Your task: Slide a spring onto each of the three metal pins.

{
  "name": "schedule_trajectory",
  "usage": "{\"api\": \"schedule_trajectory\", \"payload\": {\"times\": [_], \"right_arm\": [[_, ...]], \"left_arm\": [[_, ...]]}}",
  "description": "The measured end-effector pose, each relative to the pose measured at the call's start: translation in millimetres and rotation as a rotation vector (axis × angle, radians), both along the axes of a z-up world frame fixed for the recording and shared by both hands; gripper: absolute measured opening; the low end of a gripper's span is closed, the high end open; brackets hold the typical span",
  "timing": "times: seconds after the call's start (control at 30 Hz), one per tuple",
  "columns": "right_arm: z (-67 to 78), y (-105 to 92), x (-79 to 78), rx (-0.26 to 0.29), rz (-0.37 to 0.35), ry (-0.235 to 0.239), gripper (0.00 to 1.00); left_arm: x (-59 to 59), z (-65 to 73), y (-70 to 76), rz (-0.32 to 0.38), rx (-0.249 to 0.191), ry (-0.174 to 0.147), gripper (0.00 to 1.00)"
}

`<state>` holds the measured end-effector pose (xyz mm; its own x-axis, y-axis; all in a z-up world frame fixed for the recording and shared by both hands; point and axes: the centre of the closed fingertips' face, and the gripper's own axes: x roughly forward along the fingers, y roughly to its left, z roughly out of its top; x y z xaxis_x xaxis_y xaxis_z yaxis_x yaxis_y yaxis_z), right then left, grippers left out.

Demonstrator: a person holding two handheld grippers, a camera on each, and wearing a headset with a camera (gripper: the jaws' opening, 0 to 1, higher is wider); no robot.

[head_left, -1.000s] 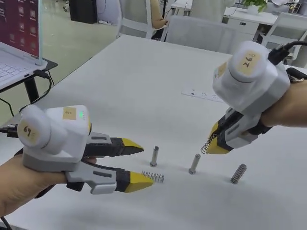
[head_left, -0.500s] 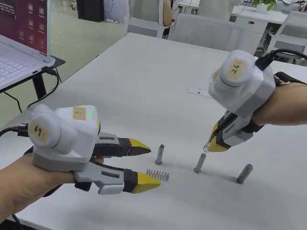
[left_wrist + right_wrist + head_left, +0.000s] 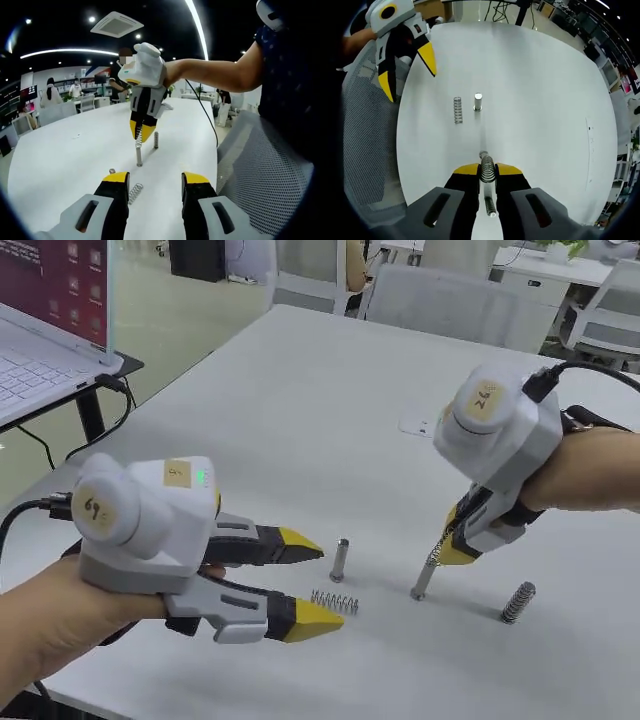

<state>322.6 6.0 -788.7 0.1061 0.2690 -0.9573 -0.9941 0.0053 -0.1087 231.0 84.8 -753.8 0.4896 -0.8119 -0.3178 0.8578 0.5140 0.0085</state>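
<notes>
Lowering toward the worktop [image 3: 300,420] over the past second, the right gripper [image 3: 455,552], clamped on a spring [image 3: 488,169], has brought that spring's lower end to the tip of the middle pin [image 3: 423,580], where earlier it hung above and off to one side. Threading of this second pin looks about to begin, since the far-right pin [image 3: 518,602] already wears its spring. The left gripper [image 3: 318,580] hovers with jaws apart just beside the loose spring [image 3: 334,601], which lies flat near the bare left pin [image 3: 340,559], the one pin left after this.
</notes>
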Motion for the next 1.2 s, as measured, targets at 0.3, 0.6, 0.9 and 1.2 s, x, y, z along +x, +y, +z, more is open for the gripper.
{"api": "schedule_trajectory", "payload": {"times": [0.3, 0.6, 0.9, 1.2], "right_arm": [[-10.6, 2.5, 1.3, -0.015, 0.003, 0.016, 0.09], [-23.7, 3.1, 5.5, -0.039, 0.002, 0.033, 0.09], [-39.4, 3.3, 6.7, -0.056, -0.009, 0.048, 0.09], [-51.3, 3.1, 9.0, -0.071, -0.012, 0.043, 0.09]], "left_arm": [[0.5, -0.4, -0.1, 0.000, 0.001, 0.001, 0.35], [0.9, -0.5, 0.3, 0.003, 0.004, 0.000, 0.35], [1.2, 0.4, 1.3, 0.006, 0.004, -0.001, 0.35], [1.1, 0.3, 1.4, 0.006, 0.008, -0.001, 0.35]]}}
